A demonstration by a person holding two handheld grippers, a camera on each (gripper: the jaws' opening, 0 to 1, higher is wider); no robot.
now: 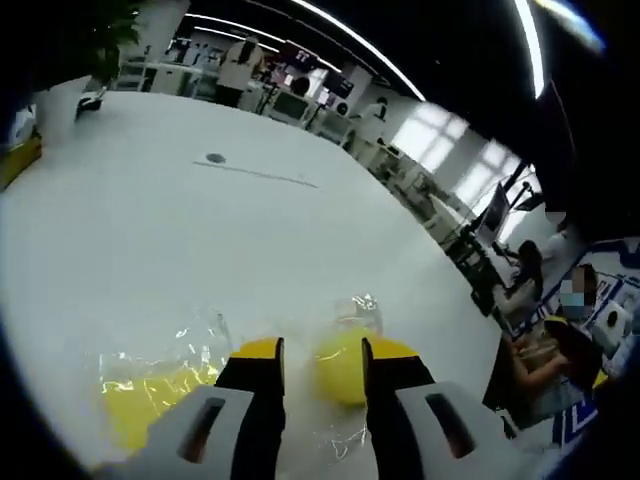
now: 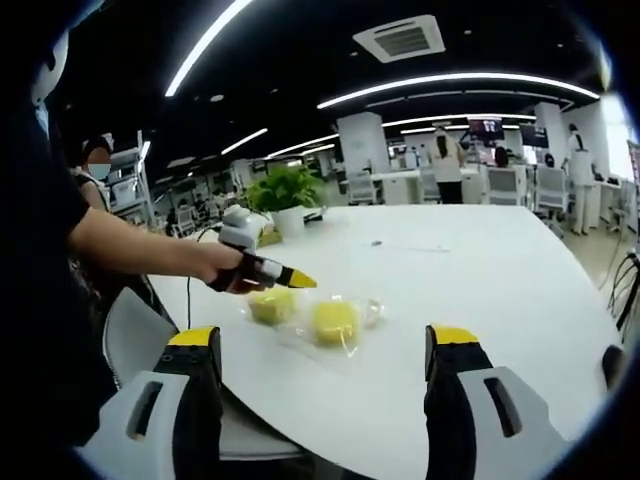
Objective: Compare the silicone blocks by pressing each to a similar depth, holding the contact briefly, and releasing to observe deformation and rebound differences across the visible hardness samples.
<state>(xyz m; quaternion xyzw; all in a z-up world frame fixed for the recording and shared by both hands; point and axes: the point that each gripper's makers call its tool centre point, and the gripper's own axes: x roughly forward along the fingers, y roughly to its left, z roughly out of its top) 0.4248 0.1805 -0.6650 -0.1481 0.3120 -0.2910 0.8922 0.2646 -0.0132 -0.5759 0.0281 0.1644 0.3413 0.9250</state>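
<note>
Left tongs (image 1: 322, 362) nearly closed above bagged yellow blocks (image 2: 335, 321); right tongs (image 2: 327, 352) wide apart, pressing looks barely started.

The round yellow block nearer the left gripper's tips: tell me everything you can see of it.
The round yellow silicone block looks like a squat, smooth disc sealed in a crinkled clear plastic bag. It lies flat on the white table, beside a second yellow block. In the left gripper view it sits just ahead of the left gripper; whether they touch is unclear.
</note>
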